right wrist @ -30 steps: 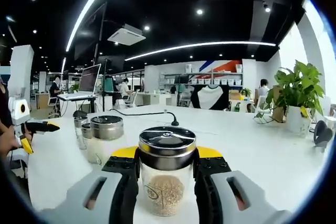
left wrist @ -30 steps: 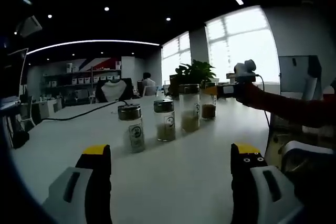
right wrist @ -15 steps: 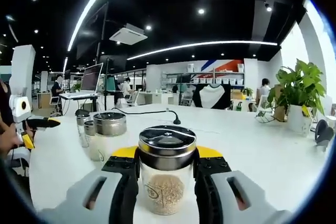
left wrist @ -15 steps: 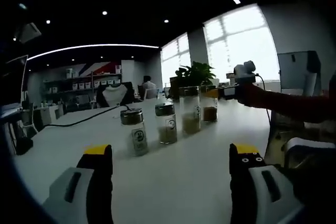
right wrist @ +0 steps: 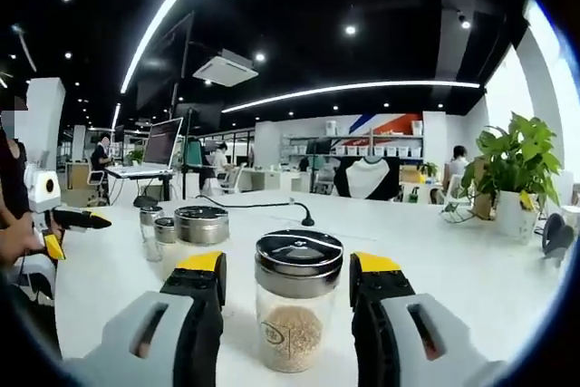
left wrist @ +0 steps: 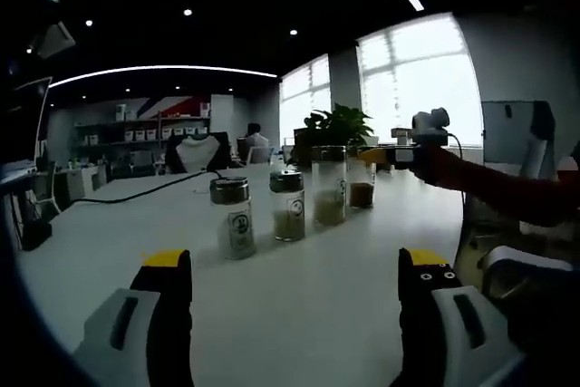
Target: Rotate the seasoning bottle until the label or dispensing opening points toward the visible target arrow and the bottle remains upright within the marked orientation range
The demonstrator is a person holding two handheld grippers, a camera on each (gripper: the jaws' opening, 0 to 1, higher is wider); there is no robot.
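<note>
Several glass seasoning bottles with metal lids stand upright in a row on the white table (left wrist: pixel 317 305). The far one, holding brown seasoning (left wrist: pixel 361 184), stands at my right gripper (left wrist: pixel 376 157), which a hand in a red sleeve holds. In the right gripper view that bottle (right wrist: pixel 297 316) sits between the jaws of my right gripper (right wrist: pixel 288 266), open with a gap on each side. Its round label faces the camera. My left gripper (left wrist: pixel 294 260) is open and empty, well short of the nearest bottle (left wrist: pixel 231 217). It also shows at the left edge as the left gripper (right wrist: pixel 80 224).
Behind the held-off bottle stand the other bottles (right wrist: pixel 201 235). A potted plant (right wrist: pixel 517 169) is at the table's far right, and a black cable (right wrist: pixel 272 206) runs across the back. Bare table lies between my left gripper and the row. People sit at desks farther off.
My right gripper has let go of the bottle: its jaws were shut on it and now stand apart from it. The left gripper view has shifted only slightly.
</note>
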